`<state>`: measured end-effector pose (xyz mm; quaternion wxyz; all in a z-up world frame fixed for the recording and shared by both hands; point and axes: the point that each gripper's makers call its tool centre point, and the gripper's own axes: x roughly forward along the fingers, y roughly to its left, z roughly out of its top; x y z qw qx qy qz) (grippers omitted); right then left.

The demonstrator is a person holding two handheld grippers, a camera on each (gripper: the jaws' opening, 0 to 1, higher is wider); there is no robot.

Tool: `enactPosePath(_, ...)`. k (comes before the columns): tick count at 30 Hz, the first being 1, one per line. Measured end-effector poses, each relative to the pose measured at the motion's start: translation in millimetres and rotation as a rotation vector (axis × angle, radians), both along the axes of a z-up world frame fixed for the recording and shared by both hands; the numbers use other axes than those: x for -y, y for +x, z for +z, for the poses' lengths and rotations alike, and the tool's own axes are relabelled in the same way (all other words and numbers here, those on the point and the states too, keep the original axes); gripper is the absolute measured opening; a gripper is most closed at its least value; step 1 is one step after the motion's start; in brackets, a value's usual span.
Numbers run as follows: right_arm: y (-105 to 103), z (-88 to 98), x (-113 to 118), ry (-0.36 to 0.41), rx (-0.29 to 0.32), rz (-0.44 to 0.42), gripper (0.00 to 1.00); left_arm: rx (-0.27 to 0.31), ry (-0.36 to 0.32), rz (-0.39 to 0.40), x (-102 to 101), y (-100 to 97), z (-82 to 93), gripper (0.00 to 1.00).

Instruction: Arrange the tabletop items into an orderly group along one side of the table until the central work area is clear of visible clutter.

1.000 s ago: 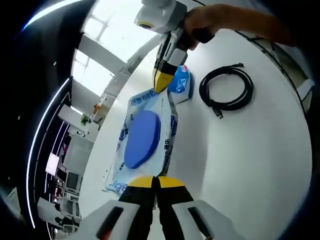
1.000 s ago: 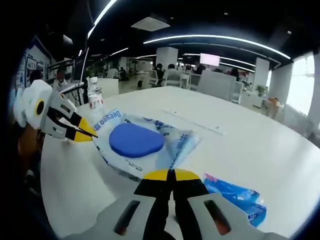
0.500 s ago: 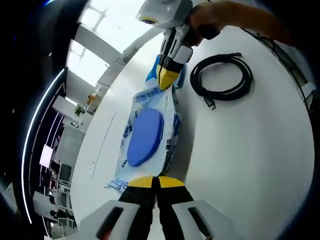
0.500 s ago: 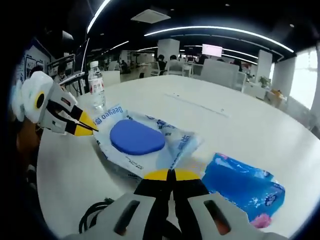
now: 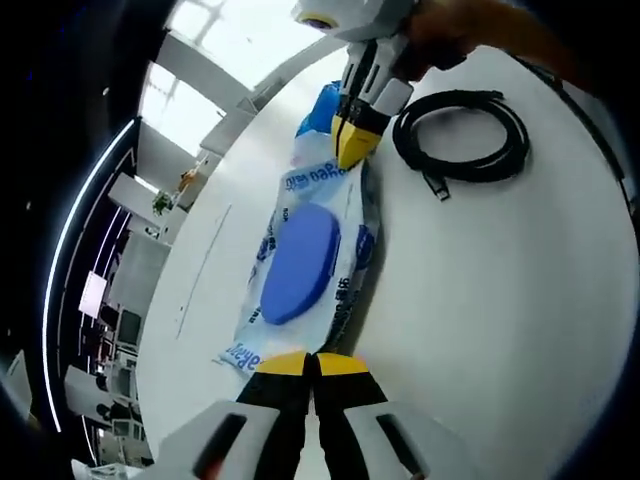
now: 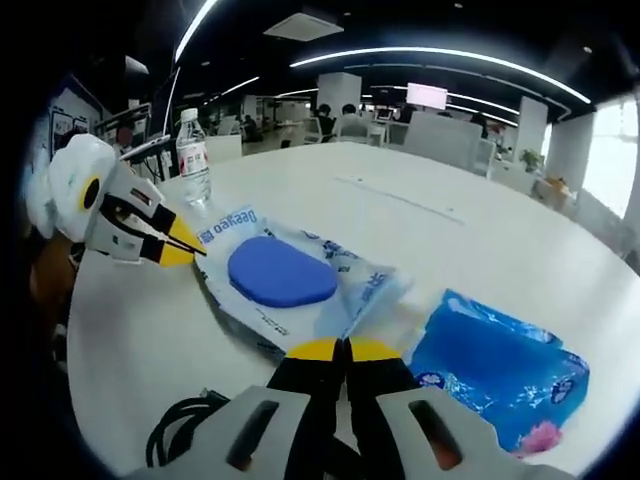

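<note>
Lying between both hand-held grippers, wipes pack [image 5: 305,265]

Wet-wipes pack [image 5: 305,265] with blue lid, flat, beside blue tissue pack [image 6: 500,370], coiled black cable [image 5: 462,135]

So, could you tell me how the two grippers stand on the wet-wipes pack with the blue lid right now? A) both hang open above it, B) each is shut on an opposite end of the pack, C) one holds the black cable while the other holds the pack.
B: the left gripper is shut on one end of the wet-wipes pack and the right gripper on the opposite end.
</note>
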<state>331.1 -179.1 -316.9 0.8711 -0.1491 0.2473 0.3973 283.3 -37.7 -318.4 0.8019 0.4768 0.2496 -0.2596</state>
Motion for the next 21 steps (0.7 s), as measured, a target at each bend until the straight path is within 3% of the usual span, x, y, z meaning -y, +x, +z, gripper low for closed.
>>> enactPosePath(7, -2.9, 2.8, -0.4, -0.016, 0.015, 0.006, 0.03, 0.039, -0.013, -0.001, -2.7, -1.9, 7.0, 0.0)
enactPosePath(12, -4.8, 11.4, -1.0, -0.04, 0.047, 0.01, 0.06, 0.069, -0.008, -0.006, -4.5, -3.4, 15.1, 0.07)
enactPosePath(18, -5.3, 28.8, -0.6, -0.038, 0.091, 0.009, 0.07, 0.091, -0.05, -0.021, -3.3, -4.3, 26.6, 0.1)
enactPosePath(21, -8.1, 31.9, -1.4, -0.053, 0.105, 0.018, 0.1, 0.076, -0.106, -0.036, 1.5, -4.7, 30.3, 0.11)
